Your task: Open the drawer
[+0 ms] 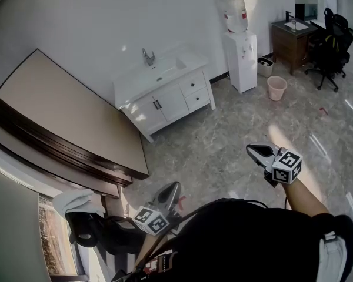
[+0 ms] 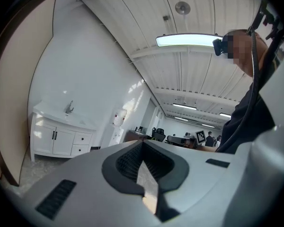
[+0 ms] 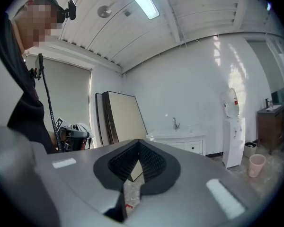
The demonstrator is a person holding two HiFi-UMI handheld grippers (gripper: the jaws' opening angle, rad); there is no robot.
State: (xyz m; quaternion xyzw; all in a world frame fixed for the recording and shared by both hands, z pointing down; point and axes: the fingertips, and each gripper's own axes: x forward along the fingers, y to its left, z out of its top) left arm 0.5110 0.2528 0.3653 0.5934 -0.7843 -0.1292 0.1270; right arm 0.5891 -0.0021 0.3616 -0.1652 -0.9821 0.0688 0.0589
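Head view: the drawer point(image 1: 193, 84) is sitting shut in the vanity point(image 1: 165, 93) at upper centre, well apart from the left gripper point(image 1: 172, 190) and right gripper point(image 1: 256, 151) at the bottom. A board point(image 1: 76, 116) is leaning at left.
Left gripper view: the jaws are pressing together, empty.
Right gripper view: the jaws are likewise pressing together.

White vanity point(image 1: 165, 96) on a grey, pale-veined floor point(image 1: 235, 140)

Upper centre, the vanity is white, its drawers point(image 1: 195, 90) too, with small black handles. The leaning panel point(image 1: 59, 110) at left is beige, edged dark brown. Upper right: a pink bucket point(image 1: 277, 87), a brown wooden cabinet point(image 1: 289, 43), a black chair point(image 1: 332, 40). The left gripper point(image 1: 173, 188) and right gripper point(image 1: 254, 151) are grey, their marker cubes point(image 1: 287, 165) patterned in black and white squares.
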